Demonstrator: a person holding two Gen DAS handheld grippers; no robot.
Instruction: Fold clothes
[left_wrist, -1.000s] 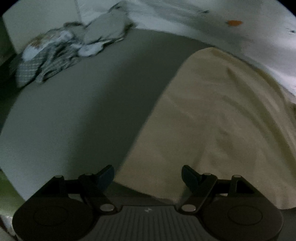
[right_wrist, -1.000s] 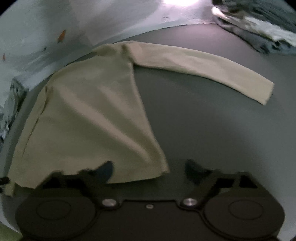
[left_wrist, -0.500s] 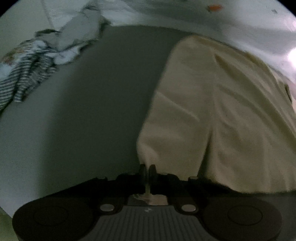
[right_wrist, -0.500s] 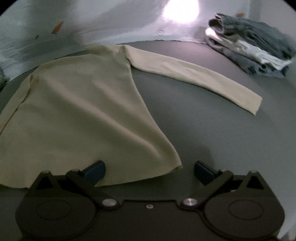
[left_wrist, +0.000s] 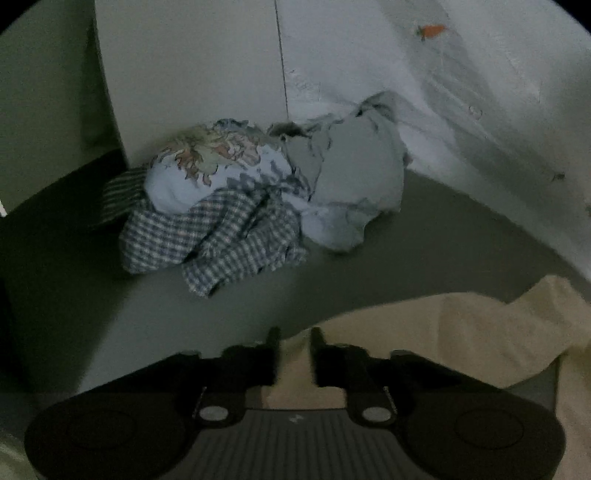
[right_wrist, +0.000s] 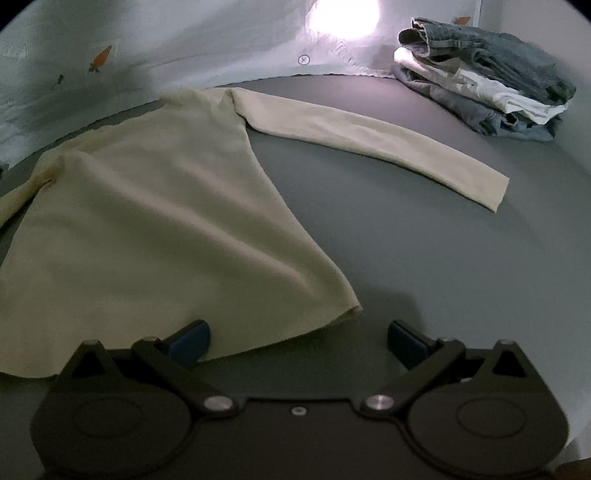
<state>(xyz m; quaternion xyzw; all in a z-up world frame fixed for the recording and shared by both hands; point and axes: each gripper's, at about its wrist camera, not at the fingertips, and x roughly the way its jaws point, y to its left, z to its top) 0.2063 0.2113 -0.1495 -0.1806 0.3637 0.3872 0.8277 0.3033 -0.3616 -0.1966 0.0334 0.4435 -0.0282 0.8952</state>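
Soft cream long-sleeved top lies flat on the grey surface. The right tool gapes empty at its hem, folded denim stack beyond the sleeve. The left tool is opening with cream cloth between its fingers; only its view shows the crumpled checked pile.

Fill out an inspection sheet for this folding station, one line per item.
Surface: dark grey table, bare between the garments.
Job's things: cream long-sleeved top spread flat, one sleeve stretched out to the side; its edge shows bunched in the left wrist view.
Clutter: unfolded heap of checked, floral and grey clothes in a corner; folded stack of jeans and white cloth at the far edge.
Grippers: left gripper jaws opening, cream fabric between them; right gripper wide open at the top's hem, holding nothing.
Cables: nothing seen.
Surroundings: pale sheet with carrot prints behind the table, with a bright light patch on it.
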